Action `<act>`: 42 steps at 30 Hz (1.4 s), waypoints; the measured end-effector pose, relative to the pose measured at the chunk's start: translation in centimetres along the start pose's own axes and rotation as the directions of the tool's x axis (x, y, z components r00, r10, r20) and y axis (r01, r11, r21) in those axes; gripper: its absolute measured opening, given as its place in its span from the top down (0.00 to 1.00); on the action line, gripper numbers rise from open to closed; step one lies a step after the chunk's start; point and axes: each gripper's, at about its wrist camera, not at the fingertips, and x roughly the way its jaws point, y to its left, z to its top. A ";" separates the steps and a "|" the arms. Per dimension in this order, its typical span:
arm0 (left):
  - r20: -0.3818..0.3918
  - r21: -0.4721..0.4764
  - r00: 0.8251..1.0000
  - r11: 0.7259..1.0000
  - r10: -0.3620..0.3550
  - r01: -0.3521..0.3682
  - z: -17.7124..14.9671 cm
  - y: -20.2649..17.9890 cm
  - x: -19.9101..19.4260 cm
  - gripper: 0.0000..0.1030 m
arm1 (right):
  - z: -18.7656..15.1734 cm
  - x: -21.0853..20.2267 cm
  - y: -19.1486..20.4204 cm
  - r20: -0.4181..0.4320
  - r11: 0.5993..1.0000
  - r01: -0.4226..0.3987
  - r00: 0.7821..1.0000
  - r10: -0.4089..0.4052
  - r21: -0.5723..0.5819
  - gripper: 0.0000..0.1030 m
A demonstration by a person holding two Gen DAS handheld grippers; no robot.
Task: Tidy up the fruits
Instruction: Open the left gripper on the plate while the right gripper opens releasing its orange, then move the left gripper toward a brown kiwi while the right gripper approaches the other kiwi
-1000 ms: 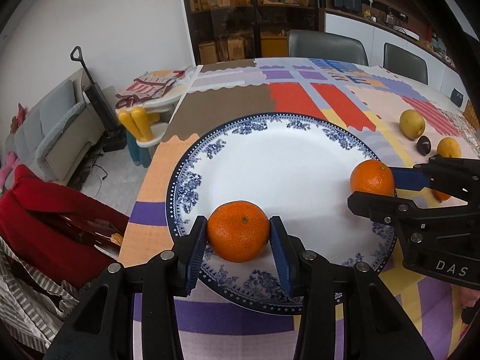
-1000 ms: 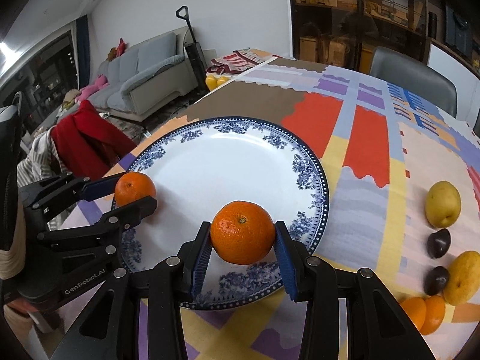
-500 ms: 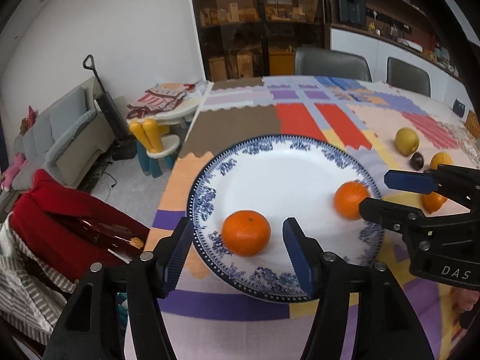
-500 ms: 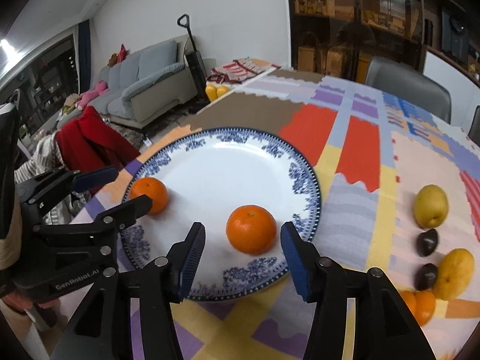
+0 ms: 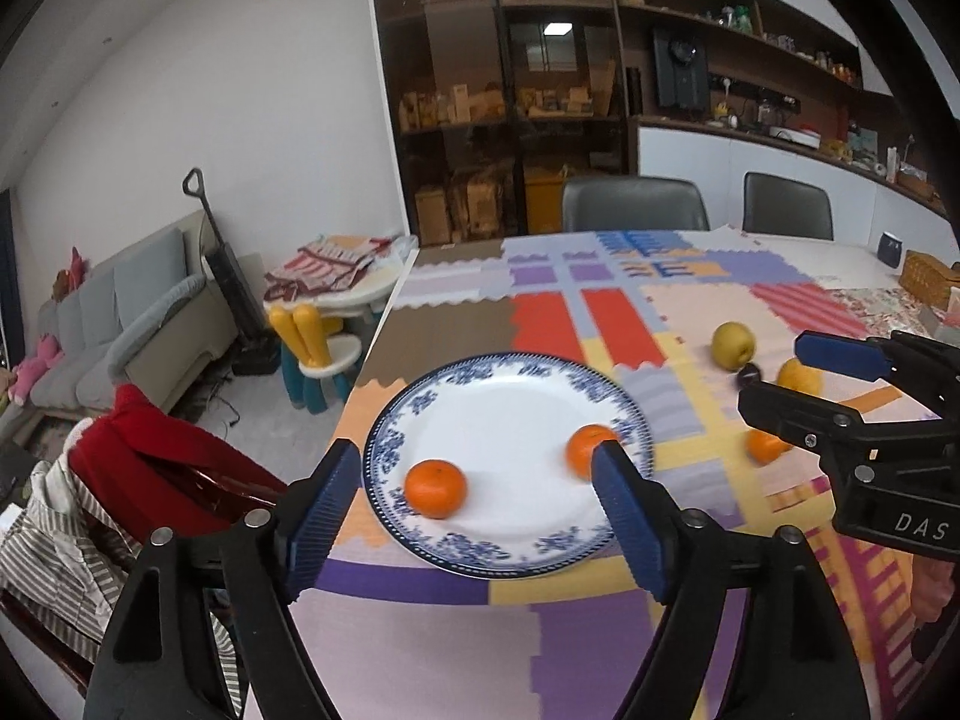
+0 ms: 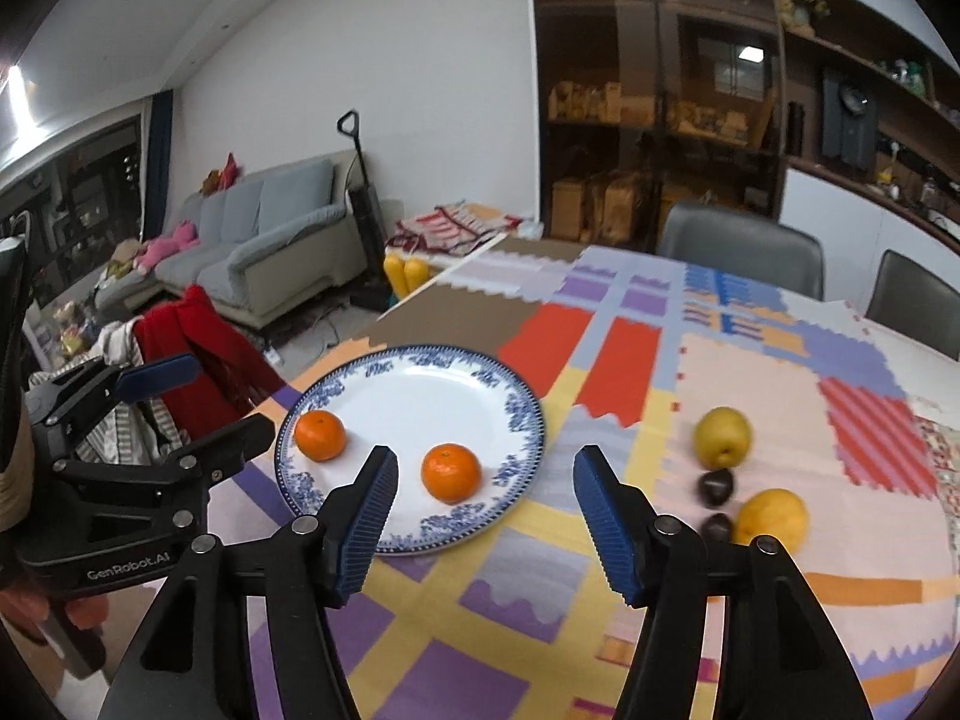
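Both jaws have just been opening and now stand wide and empty: the left gripper point(image 5: 474, 504) and right gripper point(image 6: 483, 516) have let go and drawn back. Two mandarins point(image 6: 320, 435) point(image 6: 450, 472) sit on the blue-rimmed plate point(image 6: 528, 414); the pear point(image 6: 722, 437) waits on the worktop point(image 6: 750, 372).

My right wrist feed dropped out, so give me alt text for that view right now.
Two oranges sit free on a blue-rimmed white plate, with the right gripper open and empty above its near edge. A pear, a yellow fruit and two dark fruits lie on the patchwork tablecloth; the left gripper is open at far left.
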 end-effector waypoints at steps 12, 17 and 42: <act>0.072 0.015 0.996 0.999 -0.045 0.044 0.0 -4.7 -4.9 0.15 | -1.7 -7.7 -2.5 0.097 0.993 0.117 0.988 -0.116 -0.009 0.29; 0.080 0.036 0.992 0.995 -0.095 0.093 0.1 -7.3 -6.0 0.15 | -2.7 -10.6 -3.9 0.127 0.982 0.189 0.974 -0.185 -0.016 0.29; 0.020 0.263 0.946 0.914 -0.324 0.308 -1.0 -20.5 -4.0 0.15 | -9.3 -15.6 -13.6 0.031 0.944 0.330 0.944 -0.329 -0.012 0.29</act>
